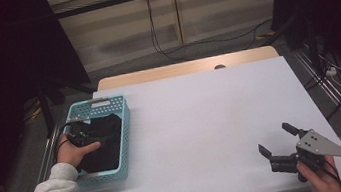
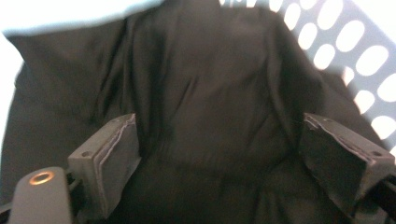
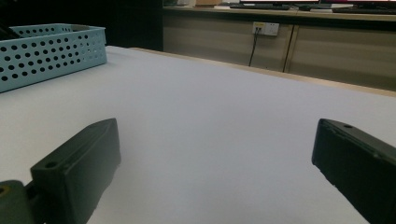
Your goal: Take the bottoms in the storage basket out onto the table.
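- Worktop [image 1: 202, 122]: white sheet over a wooden top, a strip of wood showing along the 12 o'clock edge.
- Light blue perforated basket [image 1: 124, 133] sits at the 9 o'clock side of the worktop, near its edge.
- Black cloth [image 1: 106, 140] lies crumpled inside the basket, covering most of its floor.
- Left gripper [image 1: 81, 138], held in the left hand [image 1: 73, 151], reaches into the basket; left gripper view: fingers [image 2: 112, 158] spread wide, pressed down into the cloth folds, nothing pinched between them.
- Right gripper [image 1: 277, 140], held in the right hand [image 1: 321, 178], sits low over the worktop at 5 o'clock, well apart from the basket.
- Right gripper fingers [image 3: 84, 163] wide apart and empty; bare white surface between them.
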Demonstrator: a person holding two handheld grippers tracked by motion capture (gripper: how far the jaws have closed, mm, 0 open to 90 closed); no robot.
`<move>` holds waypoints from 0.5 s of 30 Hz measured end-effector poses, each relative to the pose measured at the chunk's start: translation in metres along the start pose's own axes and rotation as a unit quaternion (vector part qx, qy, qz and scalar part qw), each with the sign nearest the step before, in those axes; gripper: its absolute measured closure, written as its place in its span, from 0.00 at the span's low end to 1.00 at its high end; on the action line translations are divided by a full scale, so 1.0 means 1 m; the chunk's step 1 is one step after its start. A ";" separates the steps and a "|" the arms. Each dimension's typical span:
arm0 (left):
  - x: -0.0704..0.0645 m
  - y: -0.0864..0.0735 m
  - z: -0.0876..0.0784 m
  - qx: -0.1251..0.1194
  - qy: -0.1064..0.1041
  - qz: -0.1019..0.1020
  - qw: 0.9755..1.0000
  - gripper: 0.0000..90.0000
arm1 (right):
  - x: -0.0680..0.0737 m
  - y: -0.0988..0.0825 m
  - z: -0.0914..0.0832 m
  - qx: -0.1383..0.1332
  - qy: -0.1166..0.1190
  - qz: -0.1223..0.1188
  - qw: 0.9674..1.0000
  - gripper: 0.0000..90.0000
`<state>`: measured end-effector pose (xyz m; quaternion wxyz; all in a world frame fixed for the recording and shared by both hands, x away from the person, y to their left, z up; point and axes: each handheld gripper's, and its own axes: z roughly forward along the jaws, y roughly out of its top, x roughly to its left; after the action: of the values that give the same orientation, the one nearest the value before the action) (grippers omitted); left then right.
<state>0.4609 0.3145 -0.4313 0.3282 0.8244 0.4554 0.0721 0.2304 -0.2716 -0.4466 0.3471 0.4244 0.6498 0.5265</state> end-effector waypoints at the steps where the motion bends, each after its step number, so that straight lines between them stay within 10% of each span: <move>1: 0.001 -0.003 0.003 0.004 0.004 0.002 1.000 0.11 | 0.000 0.000 0.000 -0.001 0.000 0.000 1.000 0.01; 11: -0.009 -0.008 0.021 0.020 -0.002 0.034 0.999 0.00 | 0.000 -0.001 0.001 0.001 0.001 0.000 1.000 0.01; 15: -0.016 -0.006 0.019 0.021 -0.015 0.051 0.998 0.17 | 0.000 0.000 0.001 0.001 0.001 0.001 1.000 0.01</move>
<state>0.4556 0.2952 -0.4470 0.3135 0.8543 0.4092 0.0665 0.2311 -0.2713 -0.4470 0.3458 0.4246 0.6501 0.5268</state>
